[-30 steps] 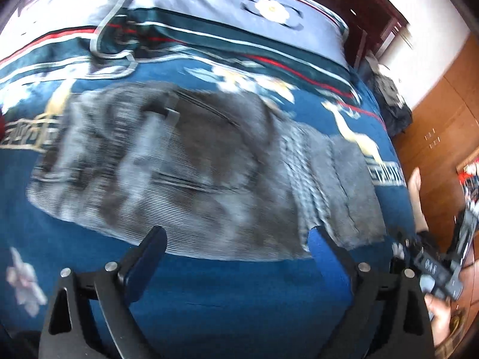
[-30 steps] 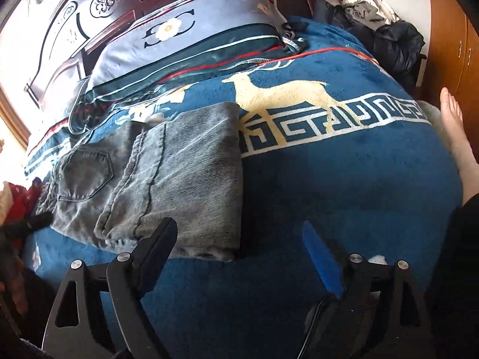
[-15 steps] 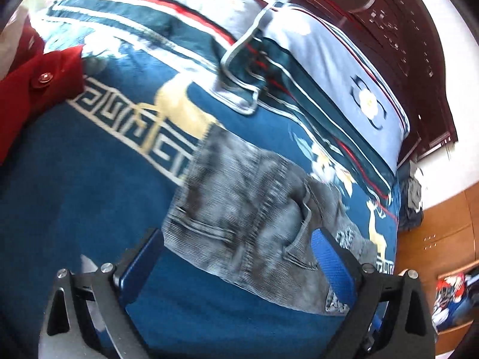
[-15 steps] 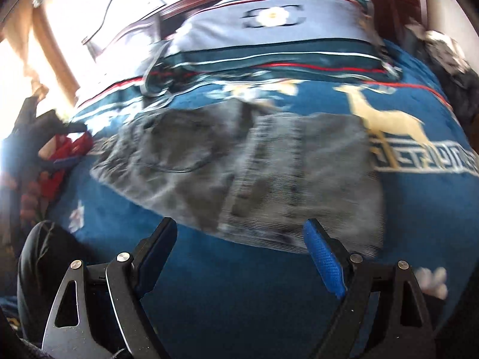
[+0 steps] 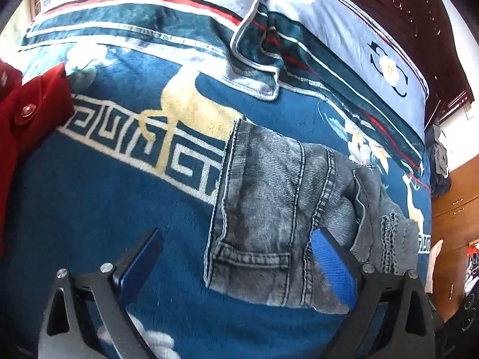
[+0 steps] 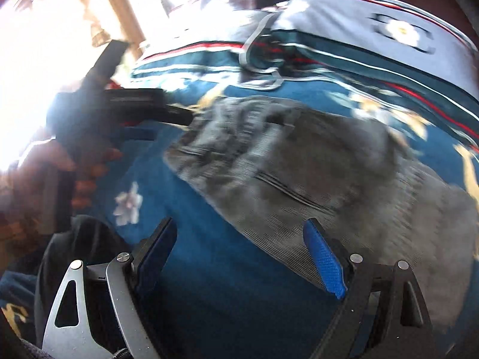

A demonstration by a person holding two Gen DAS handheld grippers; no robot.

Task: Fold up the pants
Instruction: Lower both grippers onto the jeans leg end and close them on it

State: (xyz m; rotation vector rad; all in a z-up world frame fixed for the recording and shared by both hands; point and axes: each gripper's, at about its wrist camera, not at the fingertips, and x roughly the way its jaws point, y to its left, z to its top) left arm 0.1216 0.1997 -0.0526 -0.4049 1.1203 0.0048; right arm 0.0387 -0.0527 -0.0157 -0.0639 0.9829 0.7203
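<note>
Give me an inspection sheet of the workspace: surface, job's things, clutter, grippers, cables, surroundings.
Surface: bed with a blue deer-print blanket.
Job's things: grey jeans lying folded on the blanket, waistband end nearest the left gripper.
Clutter: red garment at the blanket's edge; dark clothes piled beside the bed.
Grippers: left gripper open over the jeans' near edge, holding nothing; right gripper open over the blanket and the jeans' edge, empty; its view is blurred.
Cables: nothing seen.
Surroundings: pillows against a carved wooden headboard; wooden cabinets; bright window in the right wrist view.
</note>
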